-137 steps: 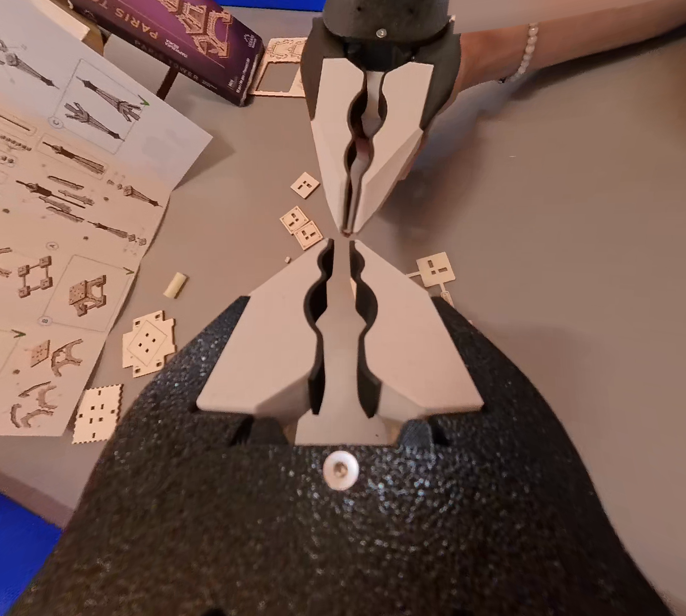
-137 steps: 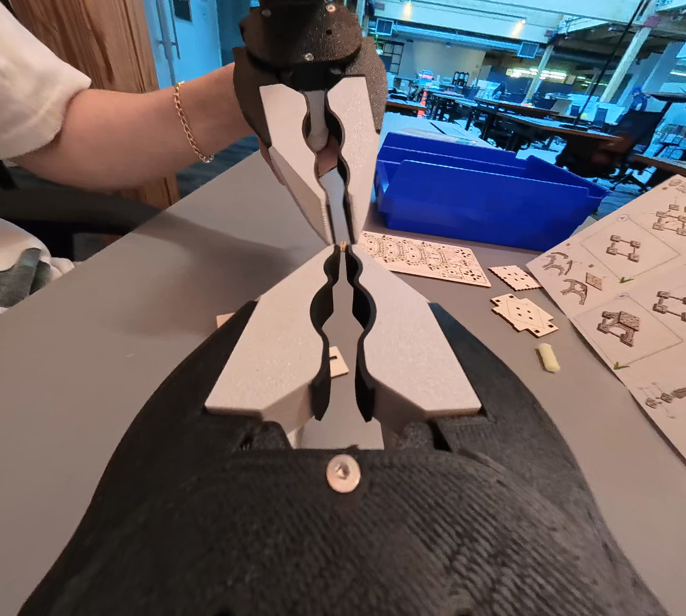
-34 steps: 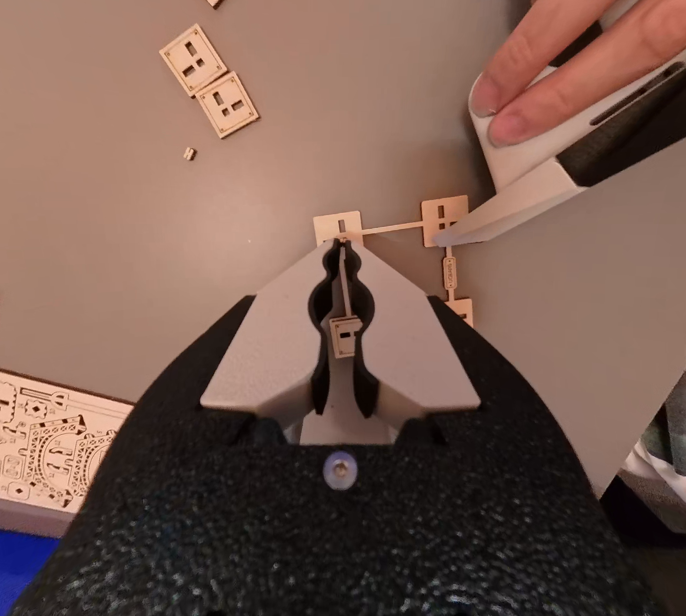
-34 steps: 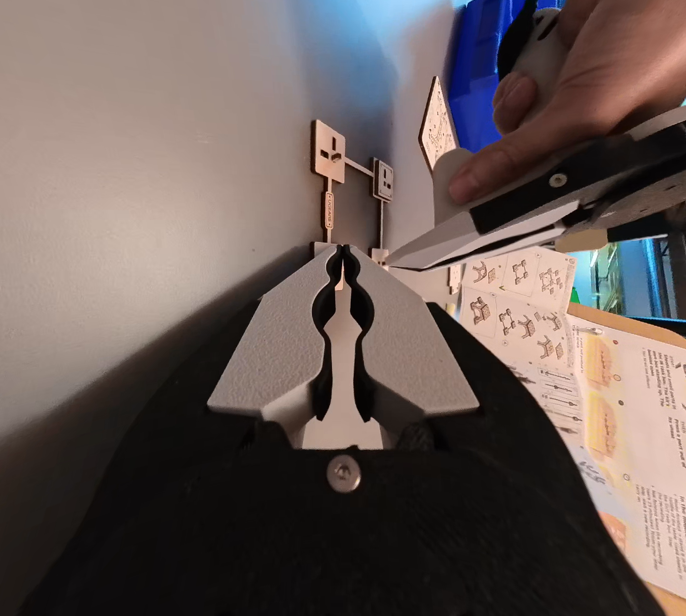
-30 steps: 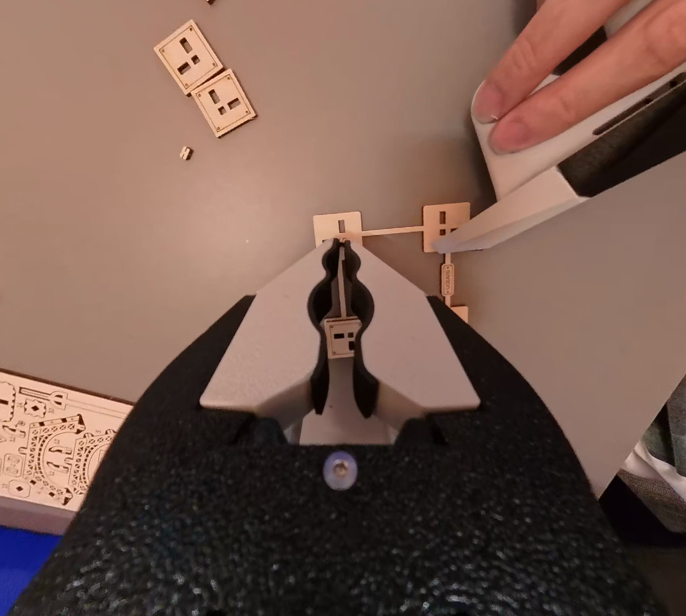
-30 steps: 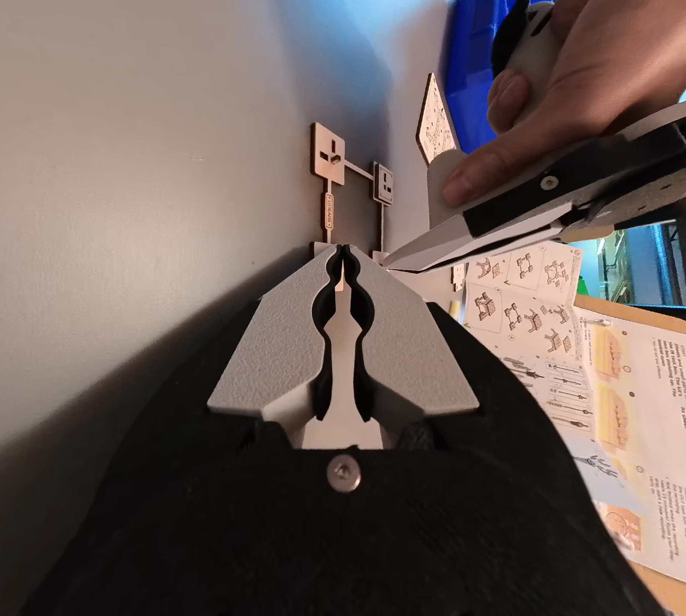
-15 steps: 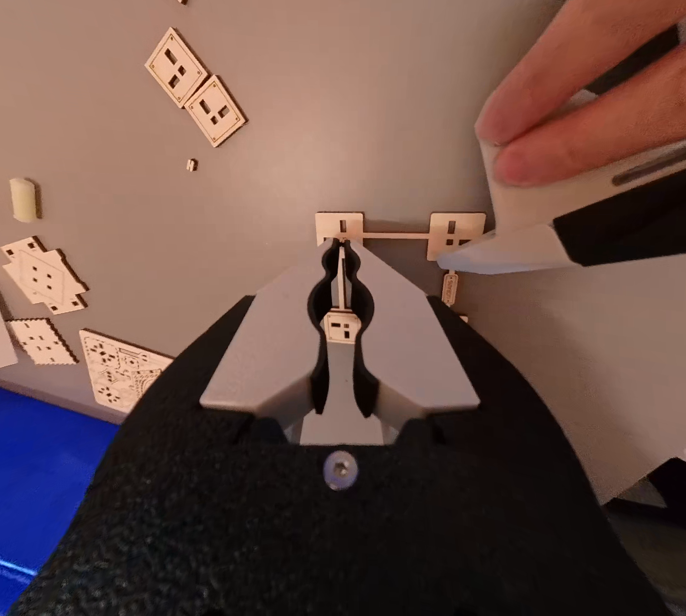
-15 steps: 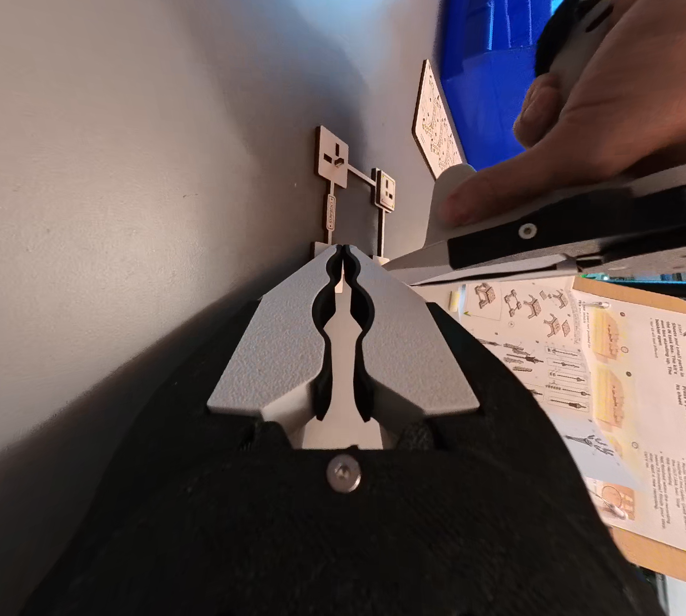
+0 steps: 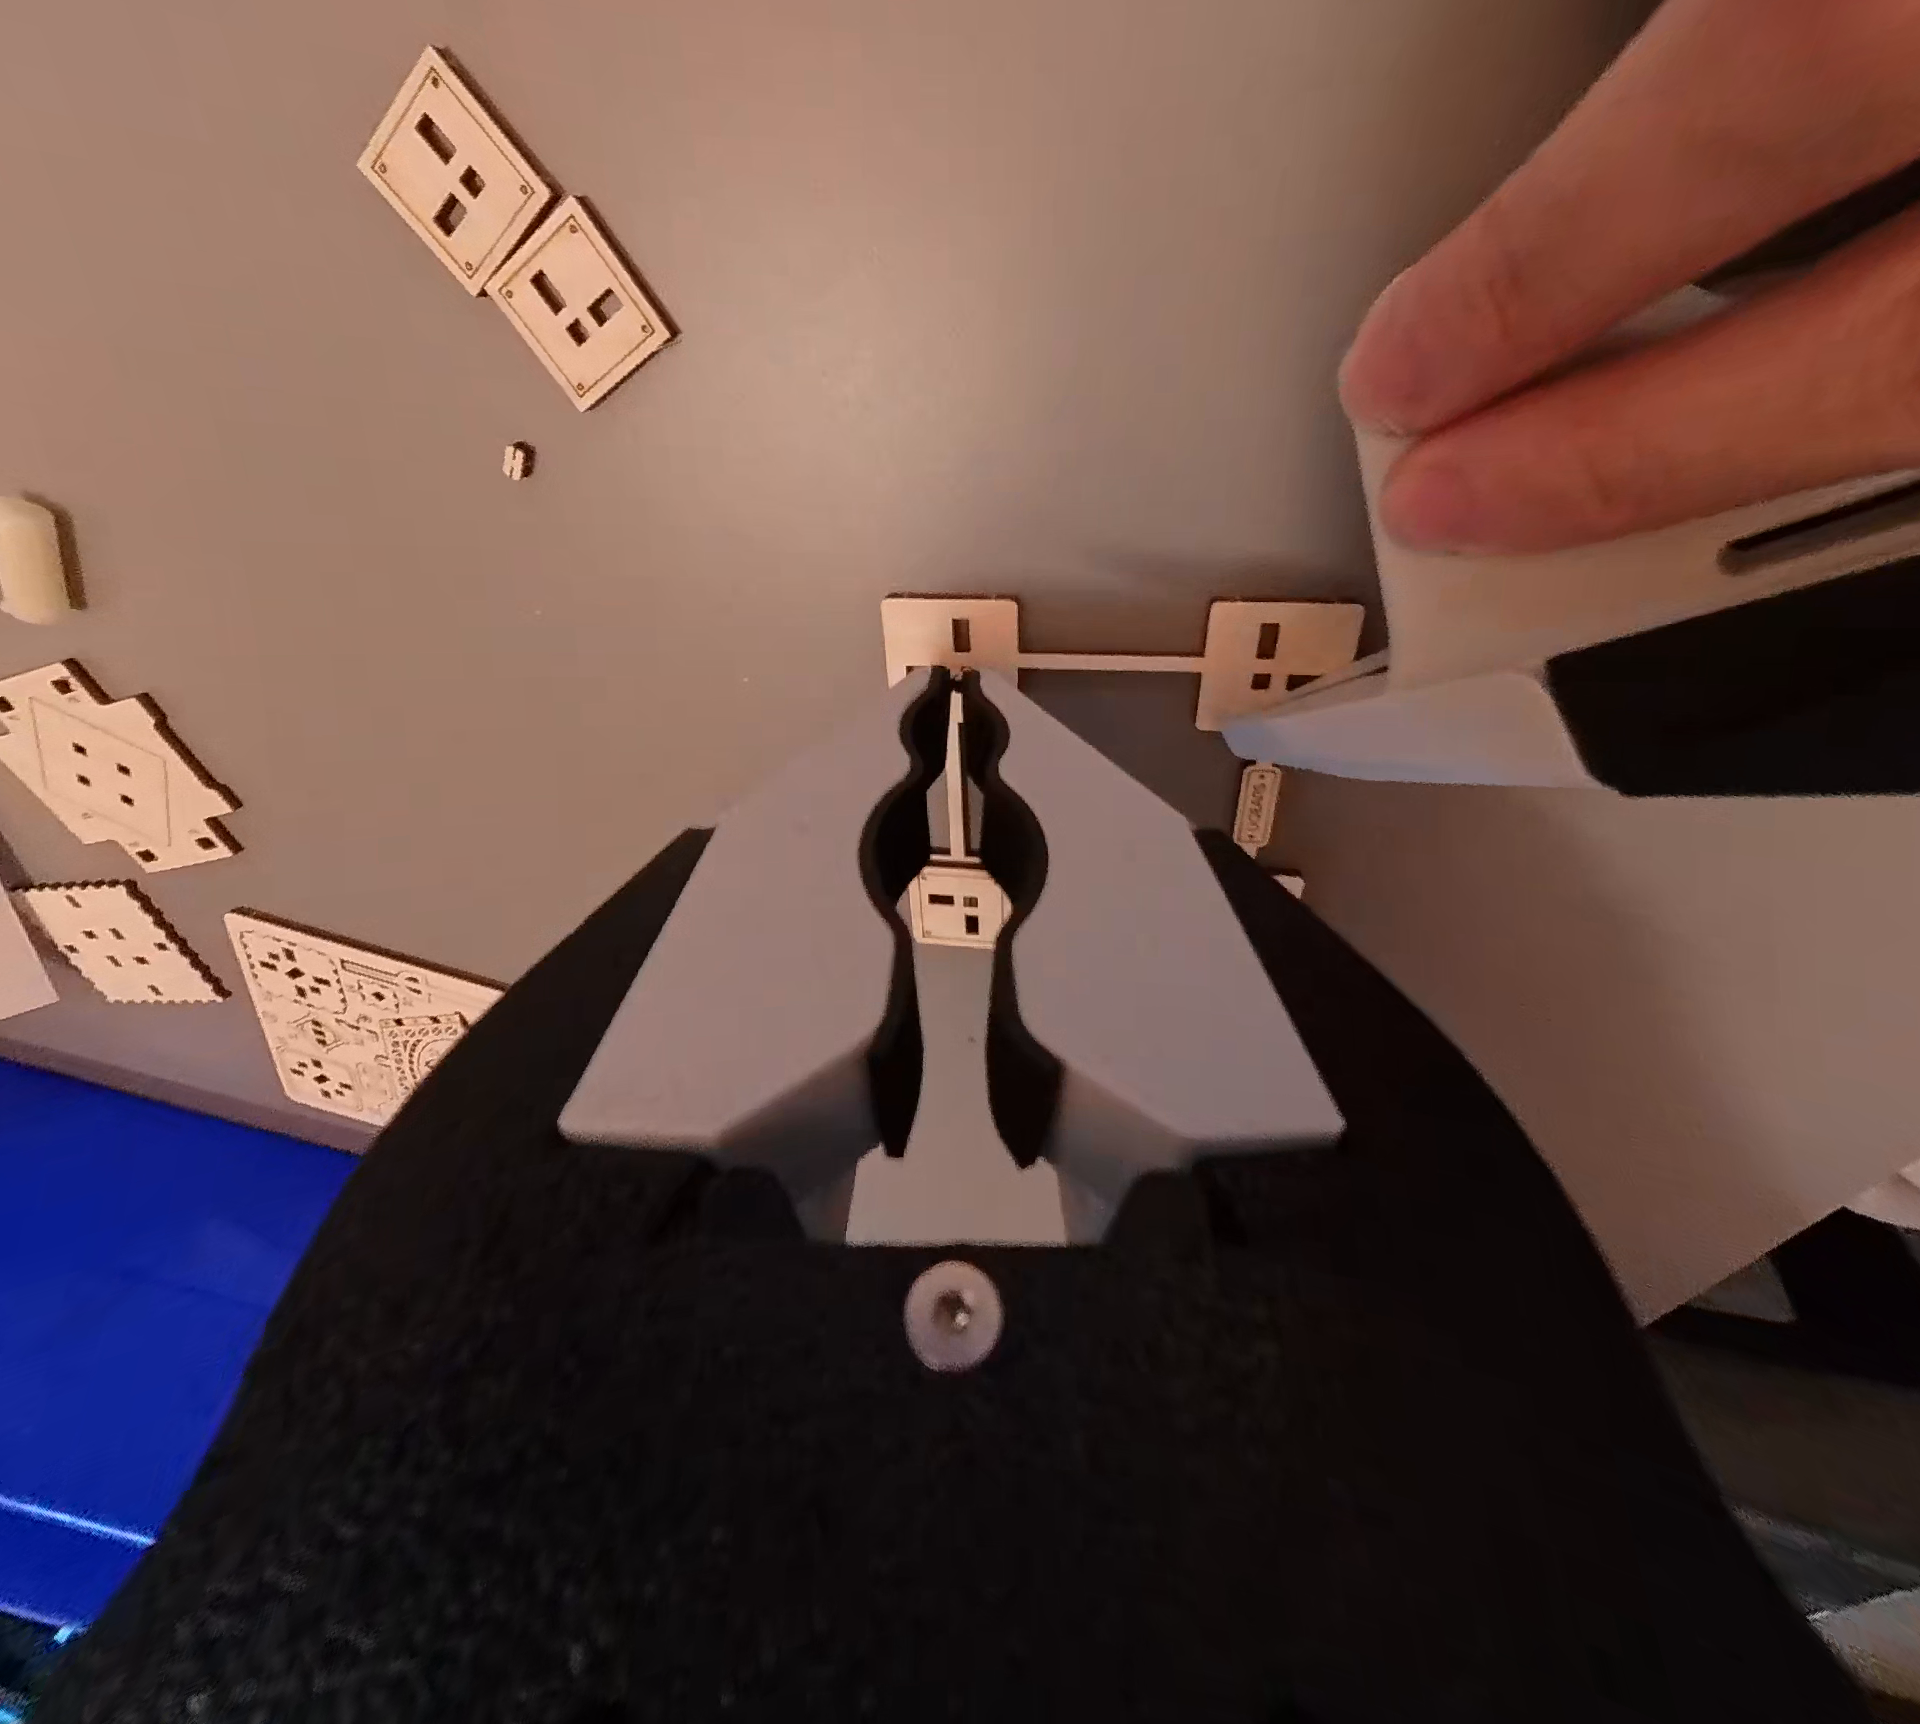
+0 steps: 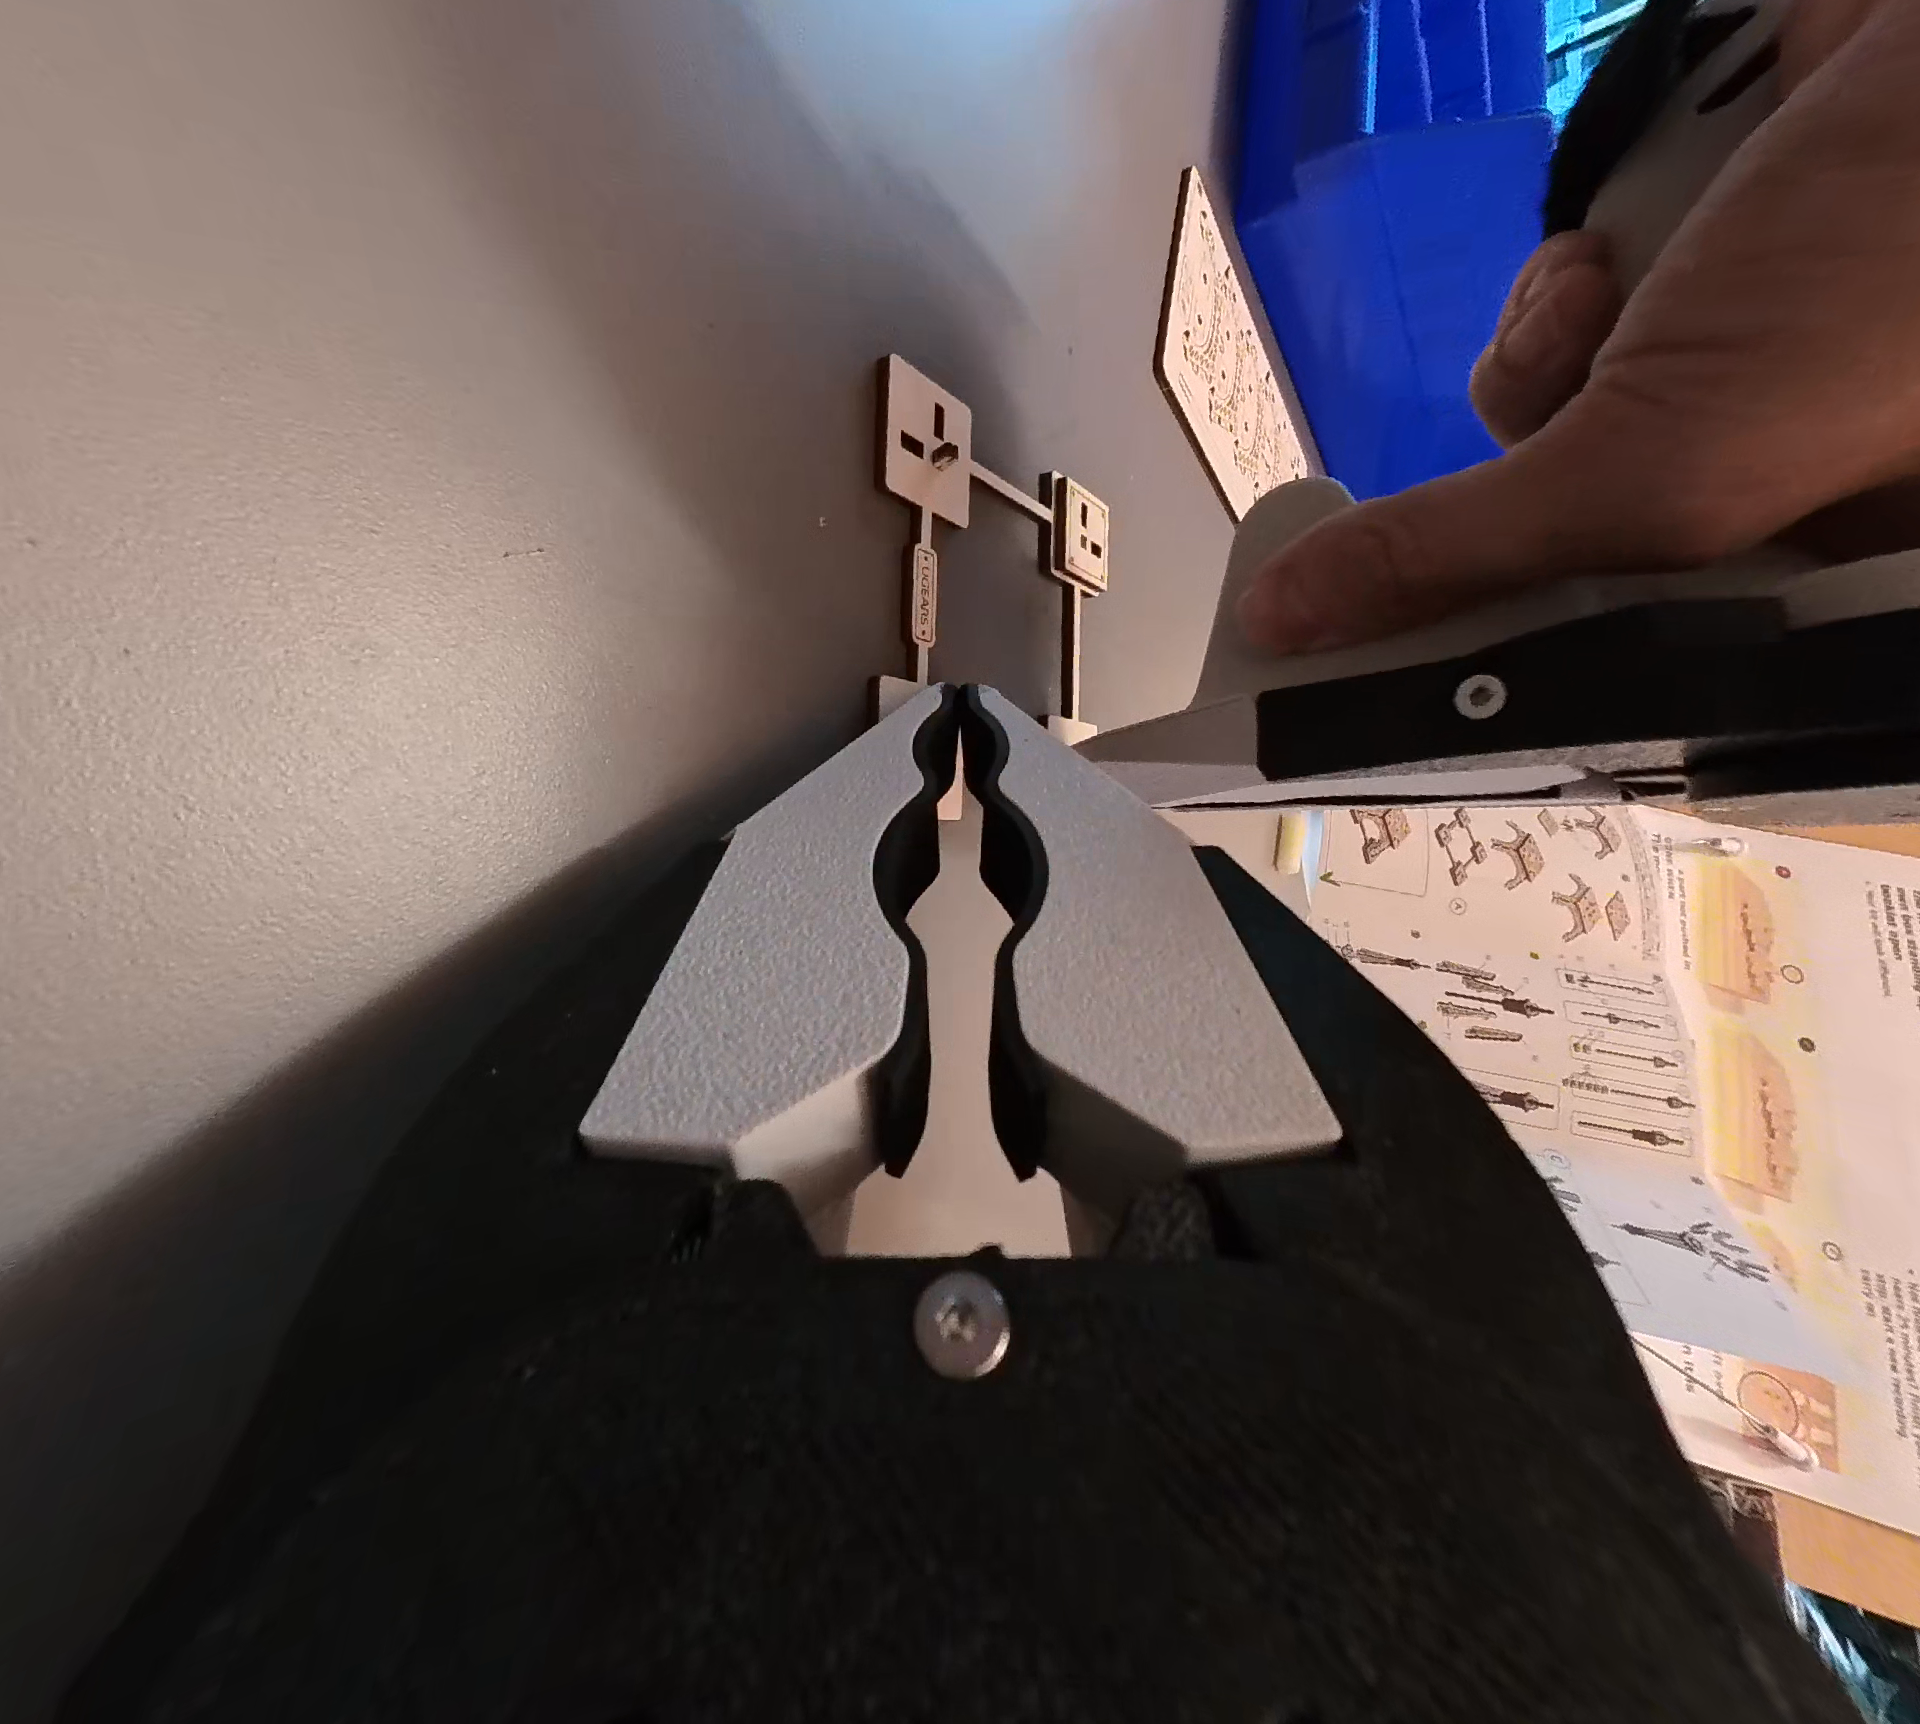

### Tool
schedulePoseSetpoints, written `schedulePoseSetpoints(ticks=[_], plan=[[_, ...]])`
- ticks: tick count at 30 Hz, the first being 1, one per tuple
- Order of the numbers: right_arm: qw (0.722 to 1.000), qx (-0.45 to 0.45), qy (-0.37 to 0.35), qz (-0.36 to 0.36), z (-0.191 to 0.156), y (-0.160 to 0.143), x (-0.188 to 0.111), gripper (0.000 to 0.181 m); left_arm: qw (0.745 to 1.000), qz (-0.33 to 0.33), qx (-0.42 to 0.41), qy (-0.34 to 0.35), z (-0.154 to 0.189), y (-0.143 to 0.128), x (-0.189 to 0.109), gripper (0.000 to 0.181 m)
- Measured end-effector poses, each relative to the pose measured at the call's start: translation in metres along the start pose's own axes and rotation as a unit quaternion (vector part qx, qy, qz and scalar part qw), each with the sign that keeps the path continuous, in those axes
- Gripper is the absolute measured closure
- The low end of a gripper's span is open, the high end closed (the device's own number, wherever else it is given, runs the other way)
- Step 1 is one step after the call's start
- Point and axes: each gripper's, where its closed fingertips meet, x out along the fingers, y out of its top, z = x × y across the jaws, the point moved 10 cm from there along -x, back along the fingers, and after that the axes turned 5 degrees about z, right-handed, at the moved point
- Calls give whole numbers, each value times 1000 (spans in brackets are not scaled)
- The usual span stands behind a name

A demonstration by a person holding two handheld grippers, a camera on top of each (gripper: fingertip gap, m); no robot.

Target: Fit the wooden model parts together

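Note:
A flat wooden square frame of thin bars with square corner plates lies on the grey table. My left gripper is shut, tips down on the frame's near-left corner plate. A tiny wooden peg barely shows between the tips. One frame bar shows through the gap between my fingers. My right gripper, held by a hand, lies low with shut tips on the adjoining corner. In the right wrist view its tips rest on a corner of the frame, with the left gripper alongside. A small peg sits in the far corner plate.
Loose square plates and a tiny wooden bit lie to the left. Toothed pieces, a part sheet and a cream cylinder lie near the table edge. A blue bin and instruction sheets lie beyond. Across from one pair of fingers to the other is roughly 5 centimetres.
Earlier both grippers met tip to tip in the air. Over the last second both stay on the frame's corners; the right gripper has tilted flatter, and the left view has swung to show more parts at left.

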Motion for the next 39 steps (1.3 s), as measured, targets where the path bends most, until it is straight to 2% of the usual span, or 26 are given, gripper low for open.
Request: schedulePoseSetpoints(ticks=[7,12,14,18,22,26,31,39], plan=[[1000,5,1,1,1,0,0,181,1000,5,-12,13,2,-1,0,181],[1000,4,0,1,1,0,0,181,999,42,-8,1,0,-7,-1,181],[1000,3,-1,1,1,0,0,181,998,55,-15,9,-1,-8,-4,166],[1000,-5,-2,0,1,0,0,181,998,62,-4,11,-2,-5,-13,175],[1000,-6,-2,0,1,0,0,181,999,38,10,-2,-5,-5,-8,175],[1000,-7,-3,0,1,0,0,181,999,41,10,-29,-8,-5,-5,181],[1000,-5,-2,1,2,0,1,181,998,35,12,-51,-10,-8,-3,176],[1000,-6,-2,2,2,0,1,181,996,42,9,-75,-15,-9,0,180]])
